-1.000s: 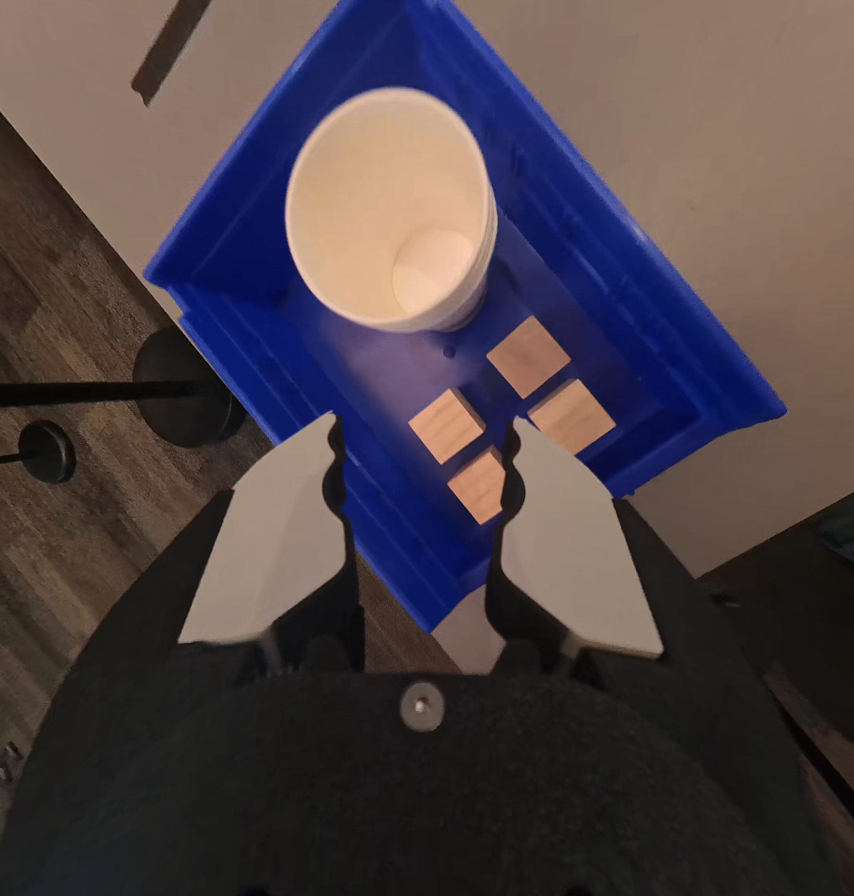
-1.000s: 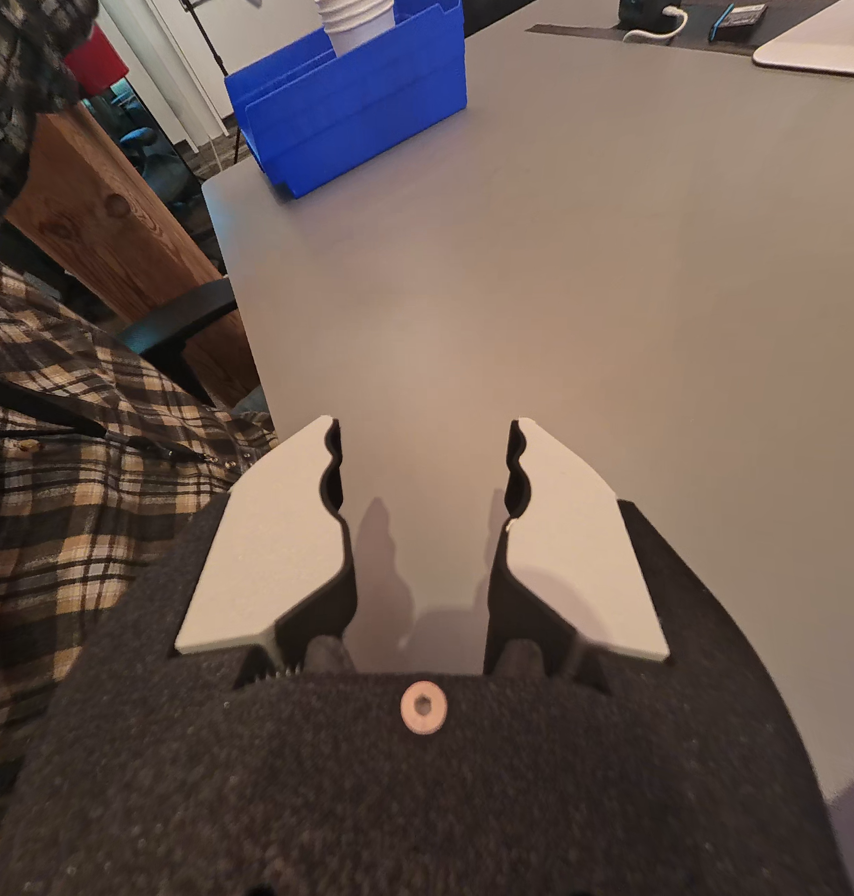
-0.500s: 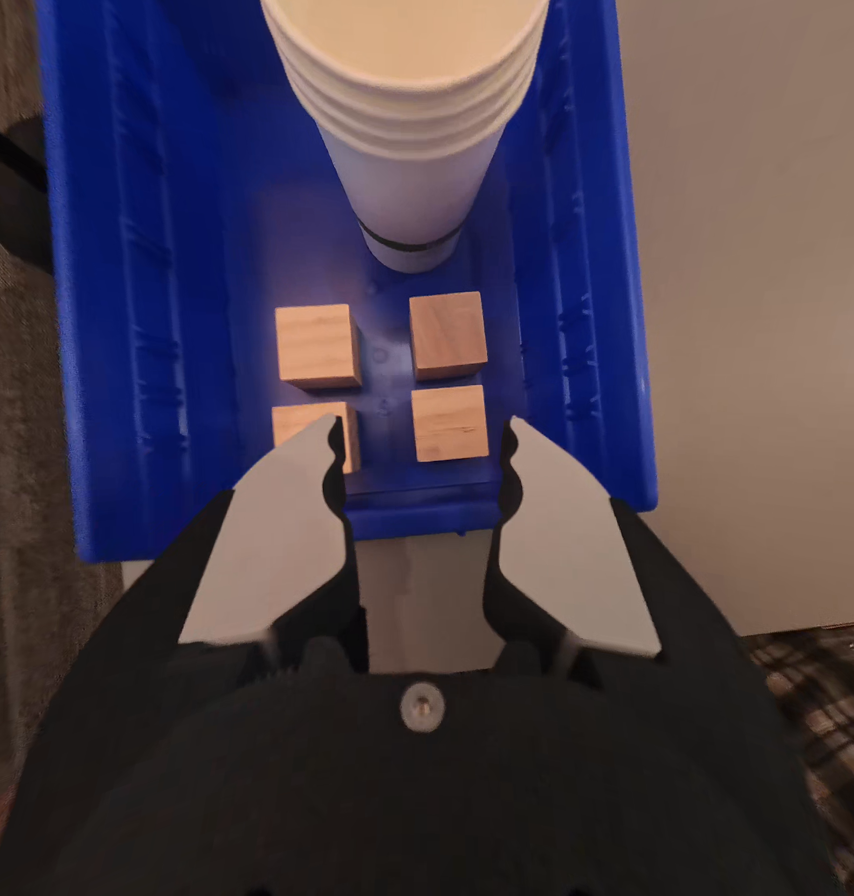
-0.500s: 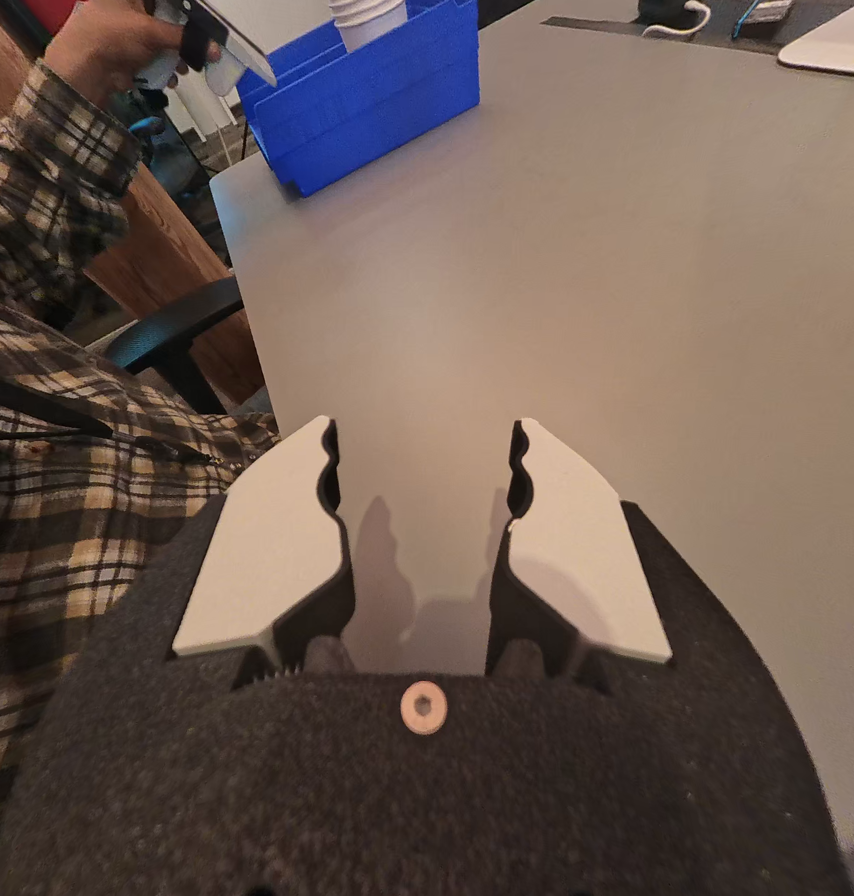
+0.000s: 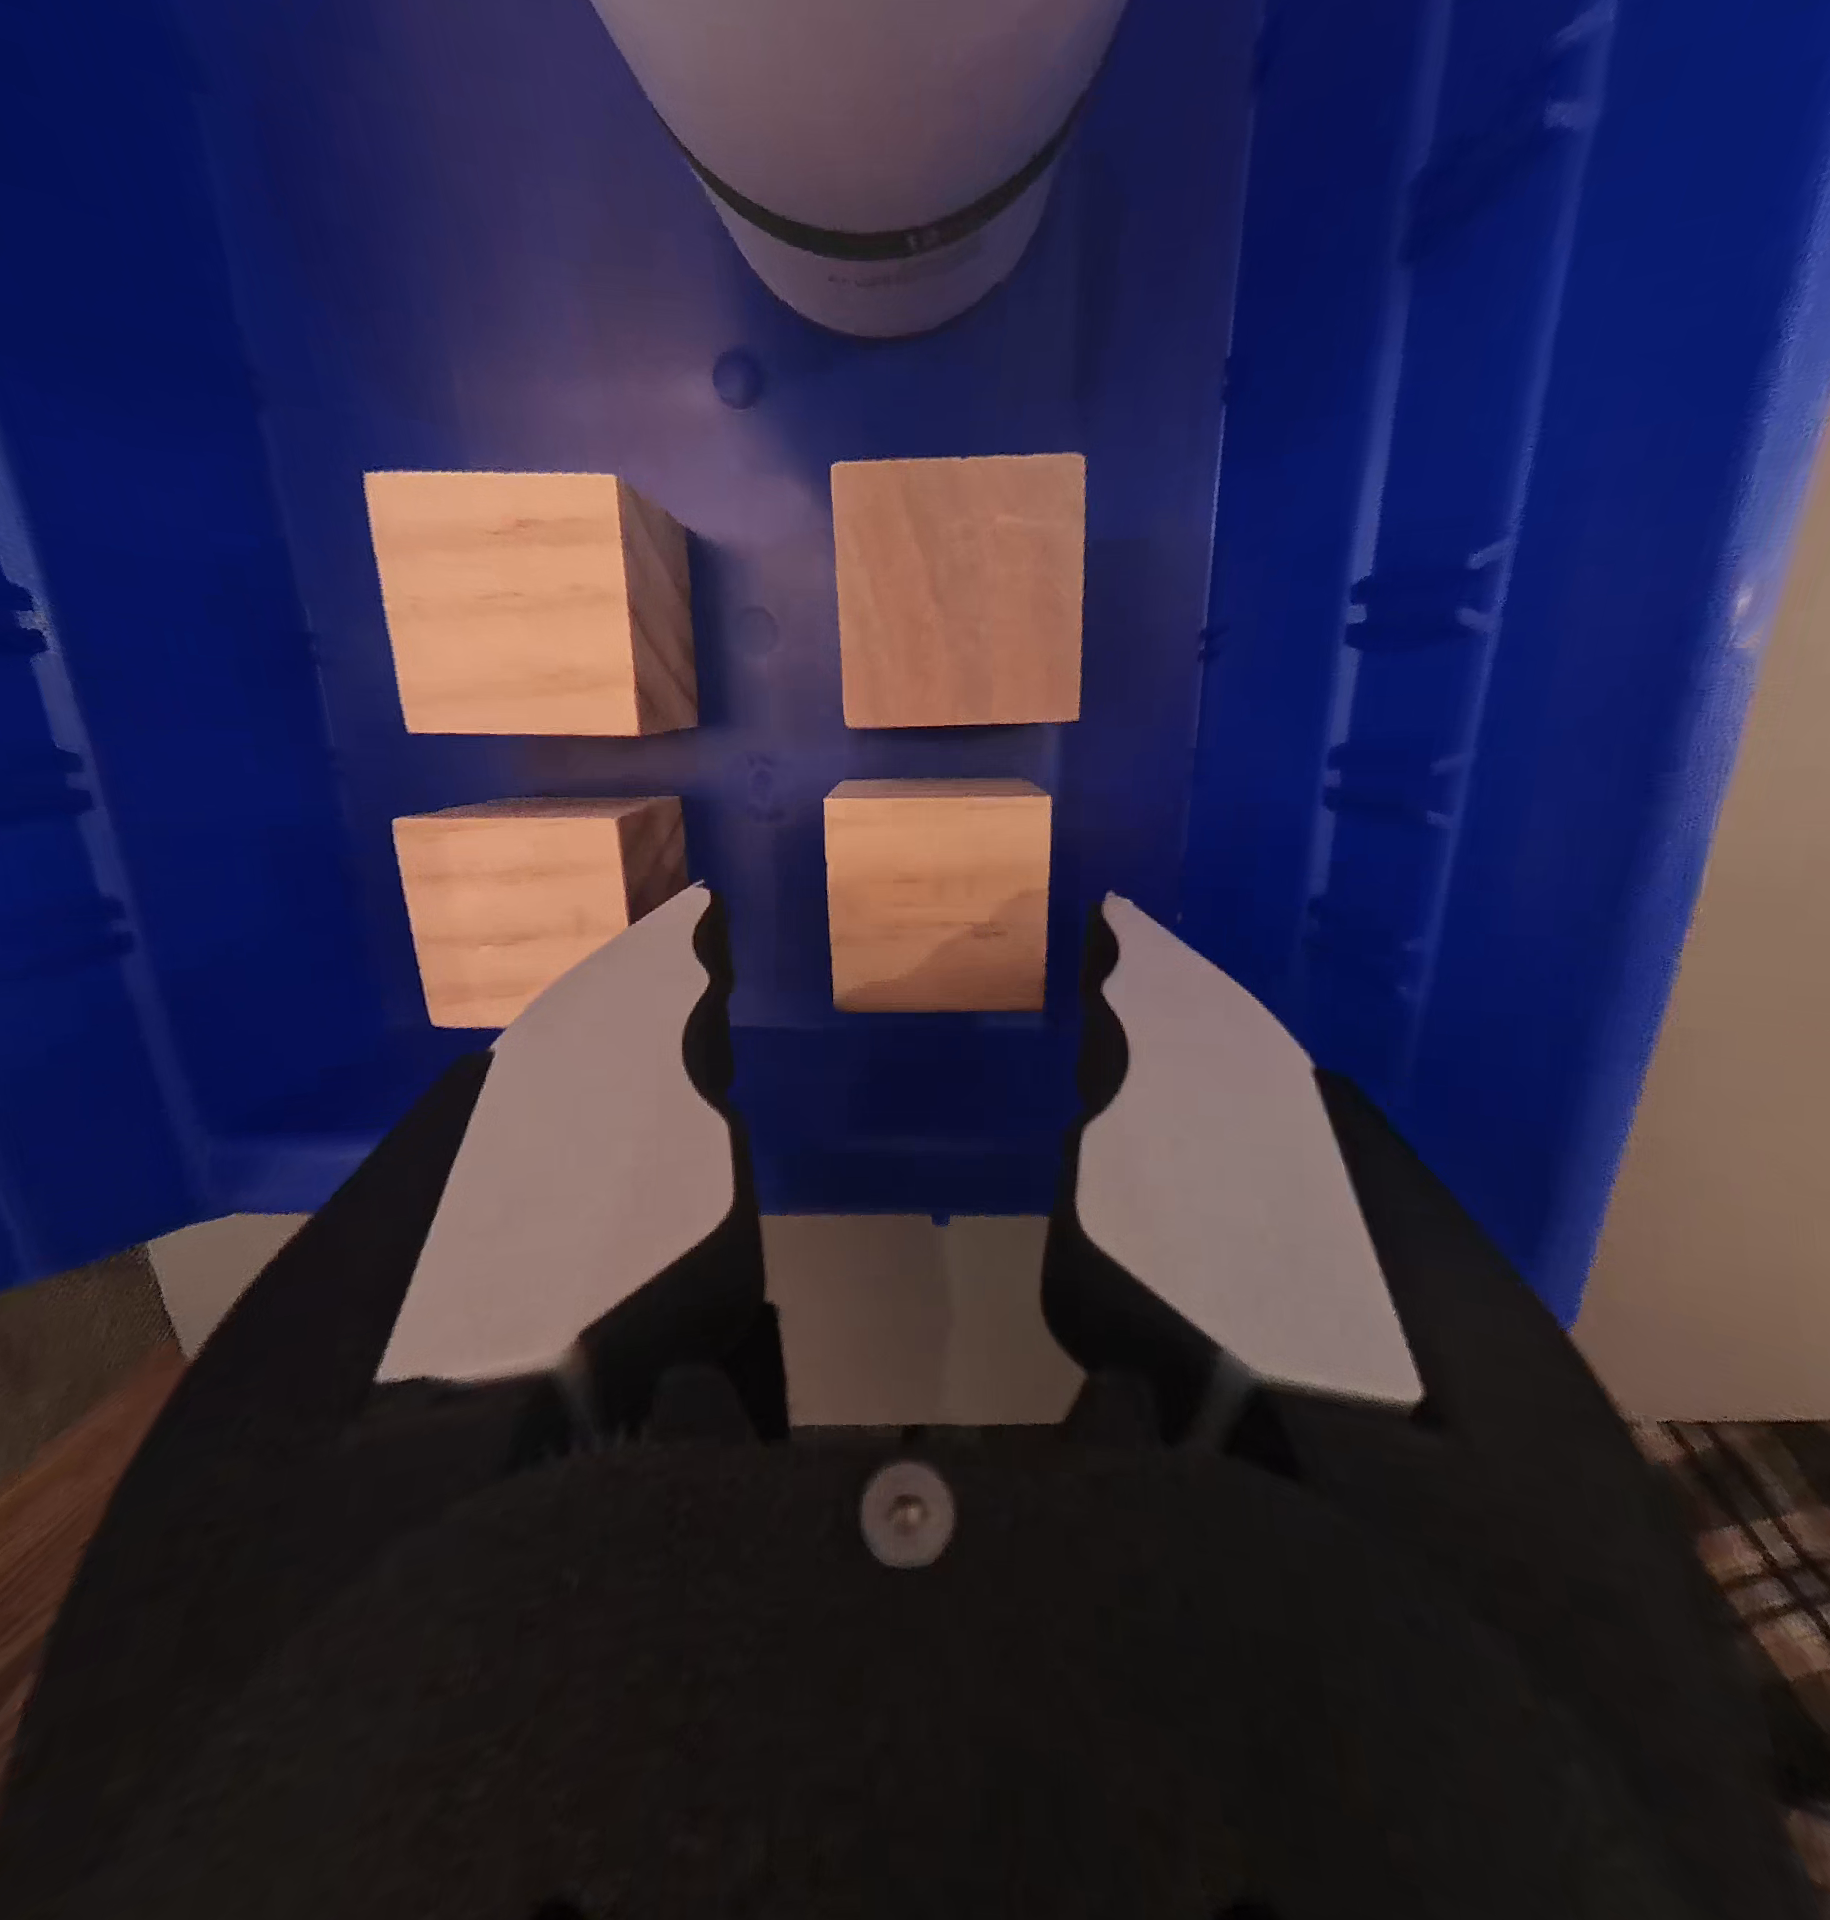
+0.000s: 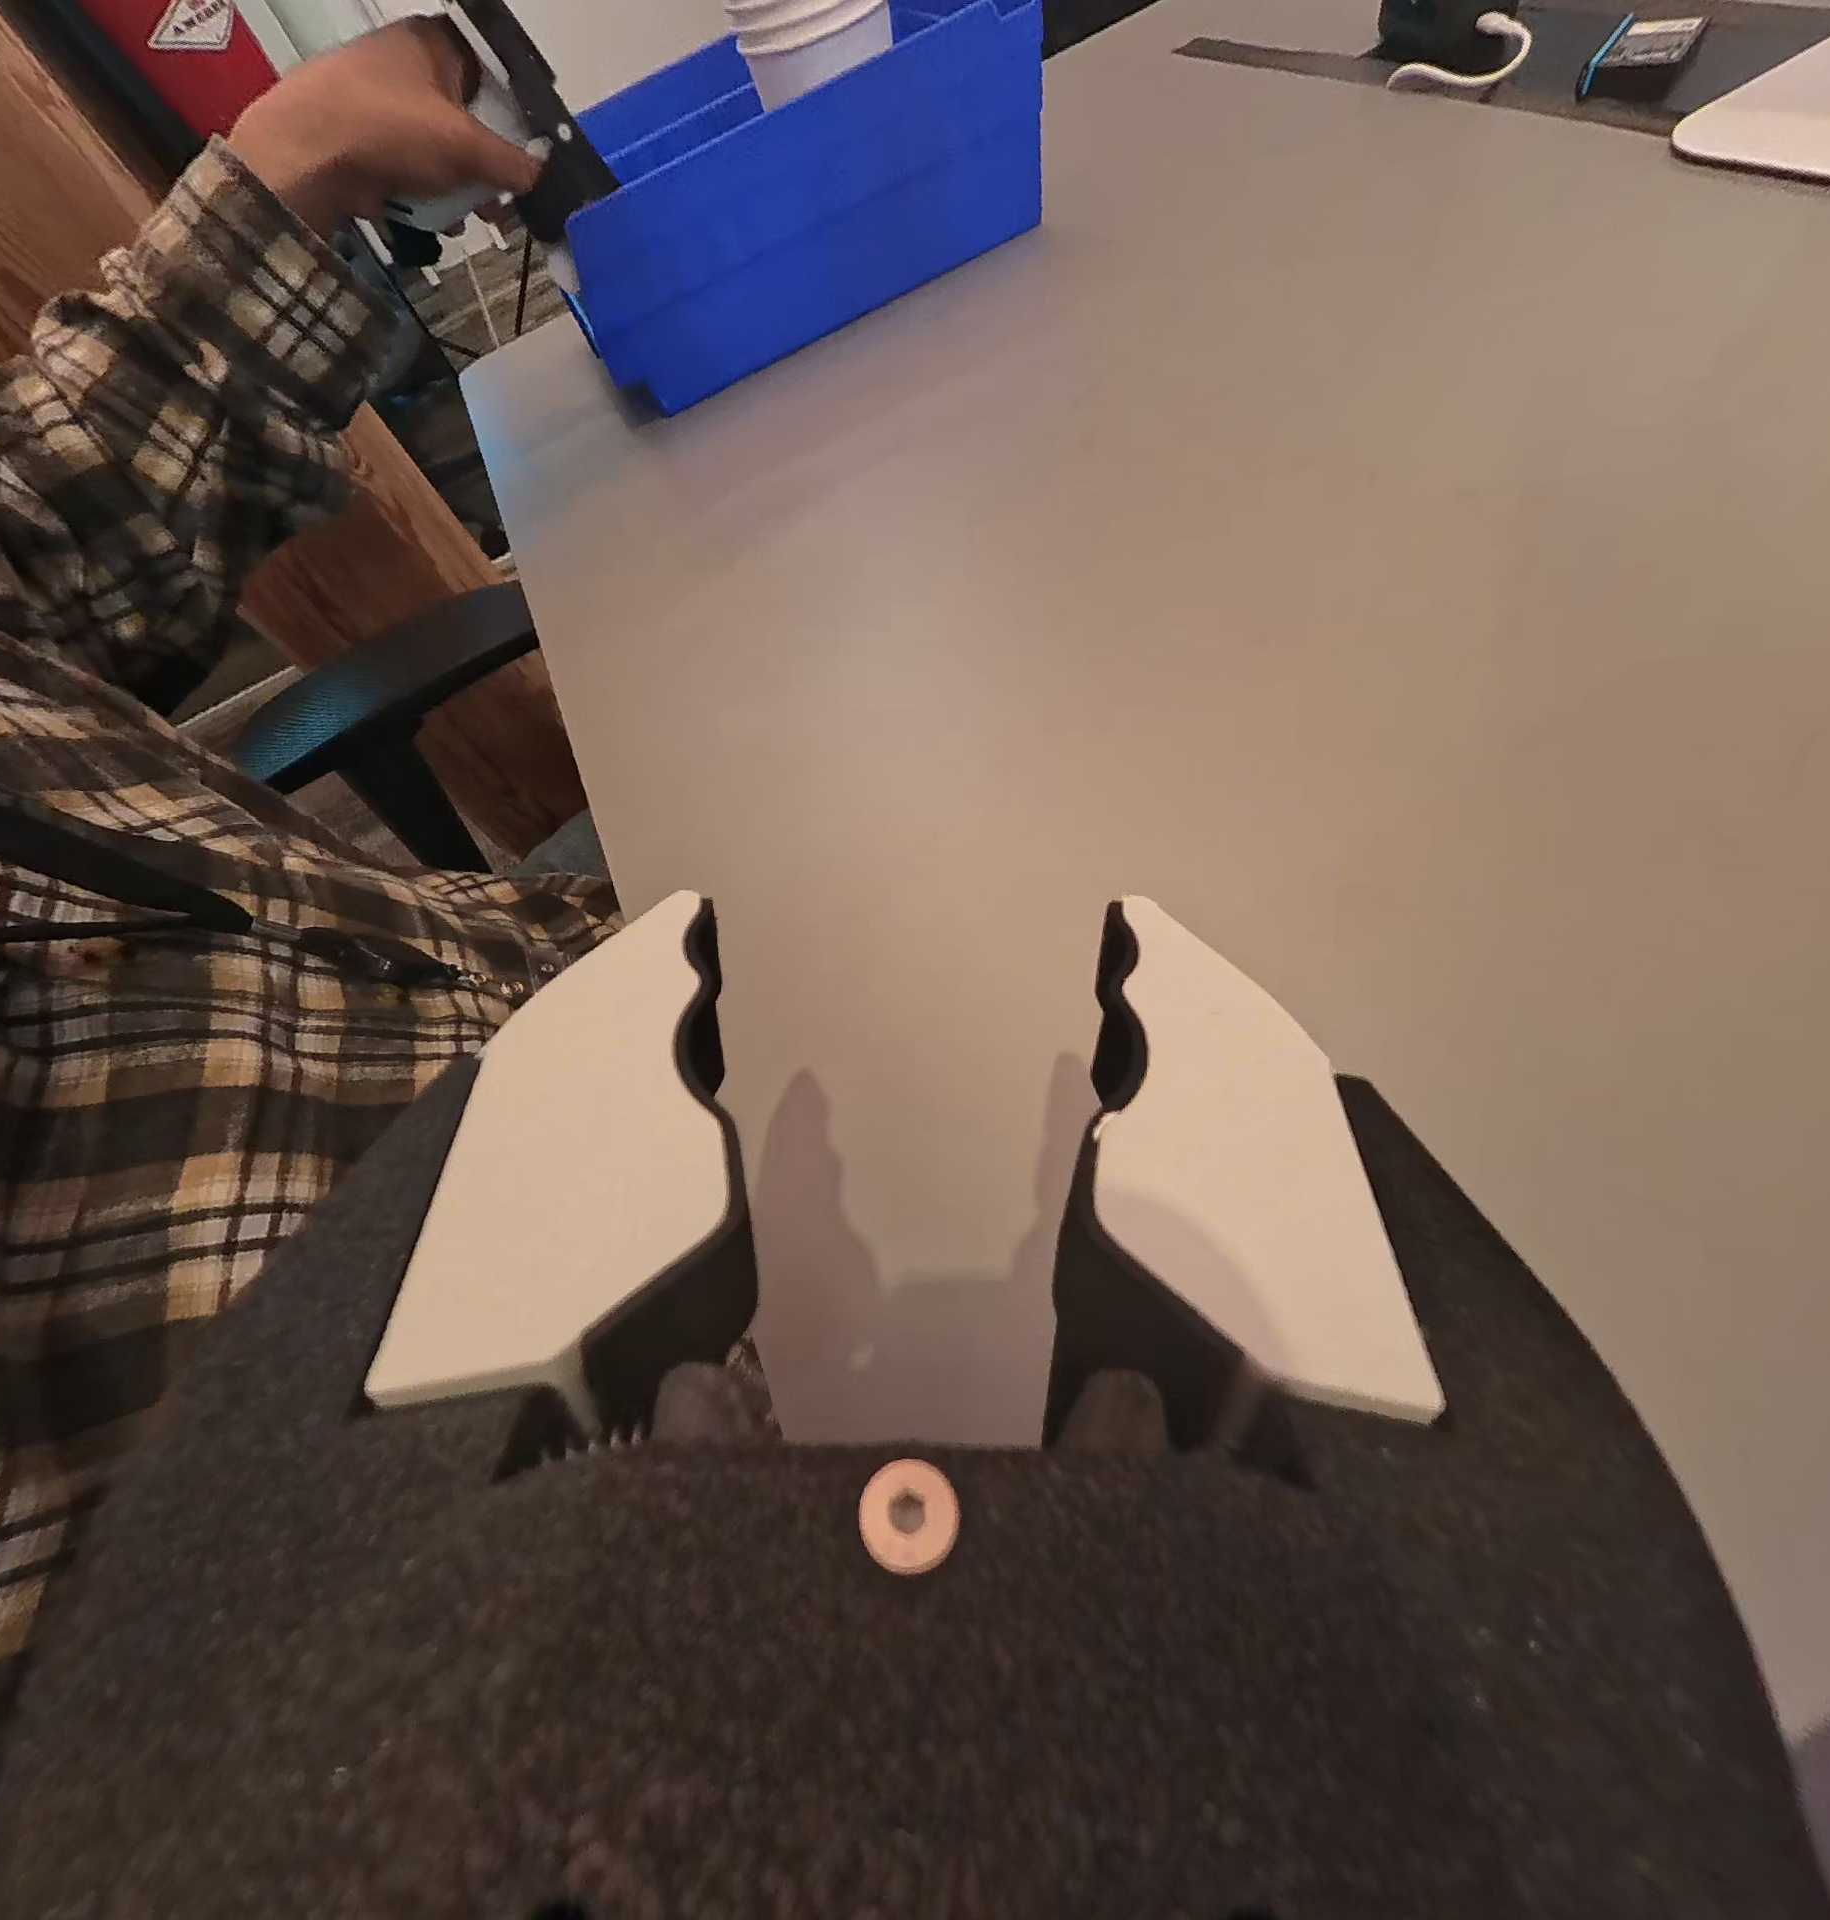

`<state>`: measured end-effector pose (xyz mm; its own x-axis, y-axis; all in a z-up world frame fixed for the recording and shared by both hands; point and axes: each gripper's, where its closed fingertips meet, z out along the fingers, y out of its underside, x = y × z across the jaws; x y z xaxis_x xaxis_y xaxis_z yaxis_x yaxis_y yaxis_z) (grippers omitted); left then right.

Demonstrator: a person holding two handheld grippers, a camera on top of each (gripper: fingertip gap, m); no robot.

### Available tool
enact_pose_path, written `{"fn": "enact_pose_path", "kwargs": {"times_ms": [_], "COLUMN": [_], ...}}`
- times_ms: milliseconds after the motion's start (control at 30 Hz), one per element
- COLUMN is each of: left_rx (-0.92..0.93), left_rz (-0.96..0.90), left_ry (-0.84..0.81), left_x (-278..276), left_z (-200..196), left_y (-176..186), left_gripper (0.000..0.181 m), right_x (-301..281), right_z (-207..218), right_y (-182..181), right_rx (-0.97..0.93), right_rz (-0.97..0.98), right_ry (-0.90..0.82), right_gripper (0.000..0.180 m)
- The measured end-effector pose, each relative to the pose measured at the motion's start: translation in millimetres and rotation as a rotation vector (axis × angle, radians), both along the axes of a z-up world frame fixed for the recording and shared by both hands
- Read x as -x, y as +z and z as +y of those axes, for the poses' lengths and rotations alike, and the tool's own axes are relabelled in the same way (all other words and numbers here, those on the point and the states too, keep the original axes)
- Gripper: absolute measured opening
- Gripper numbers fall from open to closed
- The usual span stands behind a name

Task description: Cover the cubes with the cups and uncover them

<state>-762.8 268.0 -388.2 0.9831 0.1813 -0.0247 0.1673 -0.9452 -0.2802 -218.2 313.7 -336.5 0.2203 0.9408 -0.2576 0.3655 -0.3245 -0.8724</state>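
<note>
Several wooden cubes lie in a square on the floor of a blue bin (image 5: 1410, 520): two far ones (image 5: 516, 603) (image 5: 958, 587) and two near ones (image 5: 506, 904) (image 5: 937, 894). A stack of white paper cups (image 5: 869, 156) stands upright behind them. My left gripper (image 5: 906, 902) is open and empty, low over the bin's near end, its jaws on either side of the near right cube, apart from it. My right gripper (image 6: 906, 914) is open and empty just above the grey table (image 6: 1306, 623). The right wrist view shows the bin (image 6: 807, 229), the cups (image 6: 812, 42) and the hand-held left gripper (image 6: 542, 145) far off.
A person's plaid sleeve (image 6: 163, 343) and a black chair armrest (image 6: 391, 686) are at the table's left edge. A black mat with small devices (image 6: 1493, 62) and a white flat object (image 6: 1784, 114) lie at the far right. The bin sits at the table's far left corner.
My left gripper has swung square to the bin and dropped closer to the cubes, which now look much larger. My right gripper has barely moved and stays open.
</note>
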Motion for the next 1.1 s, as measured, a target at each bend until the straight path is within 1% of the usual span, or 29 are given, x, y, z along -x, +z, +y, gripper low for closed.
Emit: {"fn": "enact_pose_path", "kwargs": {"times_ms": [133, 167, 200, 333, 433, 567, 633, 733, 833, 900, 967, 1100], "left_rx": [0.066, 0.082, 0.083, 0.139, 0.126, 0.034, -0.025, -0.126, -0.157, -0.156, -0.144, -0.082], "left_rz": [0.002, -0.016, -0.038, 0.03, 0.053, 0.078, 0.068, 0.023, 0.055, 0.101, 0.132, 0.178], "left_ry": [-0.018, -0.035, -0.053, -0.128, -0.135, -0.195, -0.3, -0.52, -0.777, -0.966, -1.119, -1.331], "left_x": [2, -1, -4, 5, 18, 33, 27, -7, -54, -89, -121, -167], "left_z": [0, 1, 3, 4, 5, 14, 22, 42, 64, 80, 96, 125], "left_y": [-13, -16, -16, -15, 2, 54, 86, 131, 157, 161, 154, 119], "left_gripper": [0.06, 0.055, 0.045, 0.044, 0.044, 0.044, 0.044, 0.044, 0.044, 0.044, 0.044, 0.044], "right_x": [-3, -3, -3, -2, -5, -12, -14, -15, -12, -11, -10, -13], "right_z": [0, 0, 1, 1, -2, -1, -1, -2, -4, -7, -9, -13], "right_y": [1, 1, 1, 4, 6, 9, 12, 16, 18, 19, 19, 17], "right_rx": [0.002, -0.001, -0.004, -0.001, -0.023, -0.025, -0.025, -0.032, -0.04, -0.047, -0.053, -0.045], "right_rz": [0.009, 0.012, 0.014, 0.012, 0.002, 0.018, 0.034, 0.05, 0.047, 0.047, 0.042, 0.031], "right_ry": [-0.007, -0.008, -0.01, -0.01, -0.013, -0.035, -0.039, -0.046, -0.048, -0.047, -0.05, -0.069], "right_gripper": [0.07, 0.07, 0.069, 0.069, 0.069, 0.068, 0.068, 0.068, 0.069, 0.069, 0.069, 0.07]}}
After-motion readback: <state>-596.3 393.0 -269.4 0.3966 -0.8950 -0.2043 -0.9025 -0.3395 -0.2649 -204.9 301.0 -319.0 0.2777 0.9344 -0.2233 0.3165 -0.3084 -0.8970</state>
